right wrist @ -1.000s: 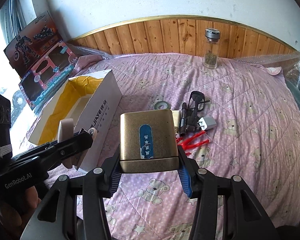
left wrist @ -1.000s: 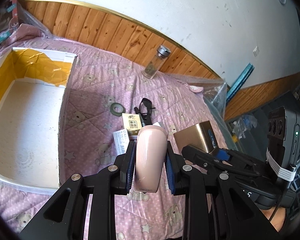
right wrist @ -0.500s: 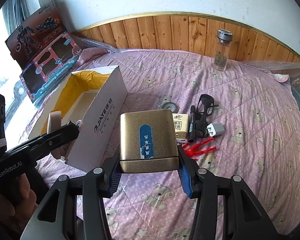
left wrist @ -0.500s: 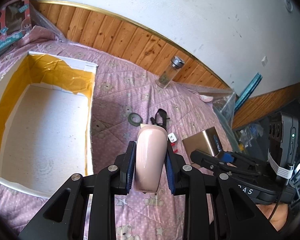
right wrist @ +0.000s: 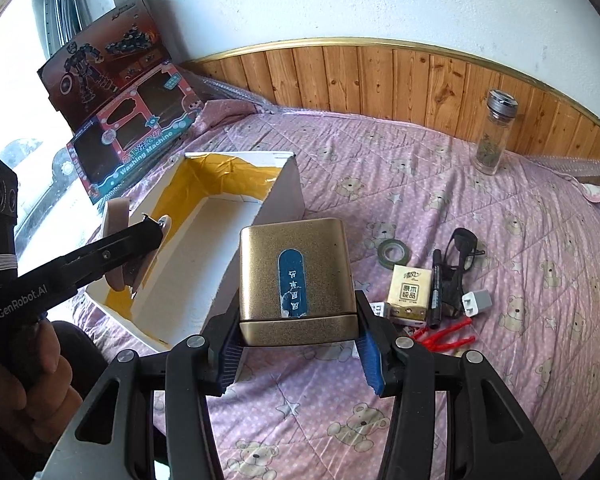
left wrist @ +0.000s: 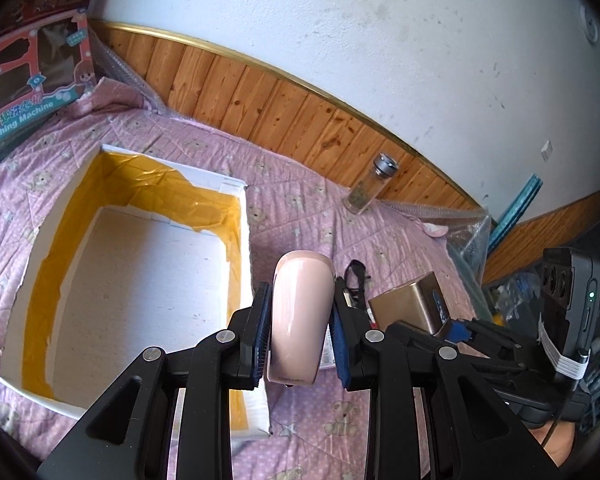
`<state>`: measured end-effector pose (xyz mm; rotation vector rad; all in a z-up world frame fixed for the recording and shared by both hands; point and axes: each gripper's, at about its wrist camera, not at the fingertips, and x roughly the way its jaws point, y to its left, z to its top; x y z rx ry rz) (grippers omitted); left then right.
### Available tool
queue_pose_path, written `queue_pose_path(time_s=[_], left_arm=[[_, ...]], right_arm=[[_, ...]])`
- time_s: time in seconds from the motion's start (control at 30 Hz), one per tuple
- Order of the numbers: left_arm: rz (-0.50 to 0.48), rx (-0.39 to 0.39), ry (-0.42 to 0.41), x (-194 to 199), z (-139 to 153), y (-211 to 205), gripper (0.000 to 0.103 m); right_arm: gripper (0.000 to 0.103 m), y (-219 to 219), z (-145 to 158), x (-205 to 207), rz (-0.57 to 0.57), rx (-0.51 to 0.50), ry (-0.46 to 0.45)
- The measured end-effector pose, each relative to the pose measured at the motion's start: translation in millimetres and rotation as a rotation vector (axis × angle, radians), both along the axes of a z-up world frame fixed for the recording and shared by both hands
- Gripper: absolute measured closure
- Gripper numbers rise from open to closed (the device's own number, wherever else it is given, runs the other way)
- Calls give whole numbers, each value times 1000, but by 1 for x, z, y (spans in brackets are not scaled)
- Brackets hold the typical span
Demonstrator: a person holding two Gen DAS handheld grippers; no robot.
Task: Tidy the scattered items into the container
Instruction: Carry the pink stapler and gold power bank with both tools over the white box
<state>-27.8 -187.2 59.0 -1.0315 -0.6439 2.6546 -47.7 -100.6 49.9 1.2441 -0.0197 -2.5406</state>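
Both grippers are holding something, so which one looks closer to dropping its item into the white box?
Left, probably. The left gripper holds the pink item right at the white box, above its near edge in the right wrist view. The right gripper holds the gold tin outside the box wall.

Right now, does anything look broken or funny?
Yes. The white box is lined with yellow tape that is wrinkled with ragged, torn-looking edges. The blue label on the gold tin is chipped at its lower corner.

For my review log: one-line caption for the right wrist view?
Right tongs grip a gold metal tin beside the yellow-lined white box.
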Motion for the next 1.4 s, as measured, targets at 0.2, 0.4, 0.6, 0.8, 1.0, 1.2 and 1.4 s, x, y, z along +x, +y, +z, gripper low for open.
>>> queue_pose_path(time_s=[0.2, 0.4, 0.6, 0.8, 1.0, 1.2, 1.4], left_arm=[[52, -30, -12, -5, 3, -24, 75], [100, -72, -93, -15, -10, -47, 75], [148, -113, -136, -21, -20, -65, 75], [173, -150, -151, -28, -20, -78, 75], [193, -171, -166, -36, -22, -89, 75], [199, -164, -193, -44, -29, -99, 75], [205, -145, -232, -55, -36, -108, 75]], right_arm=[[52, -22, 9, -11, 51, -9, 18], [52, -43, 15, -23, 98, -26, 26], [52, -60, 20, -32, 142, -29, 35], [52, -75, 22, -43, 175, -34, 28], [52, -94, 21, -56, 210, -18, 29], [52, -110, 15, -69, 239, -10, 13], [52, -119, 5, -85, 247, -28, -24]])
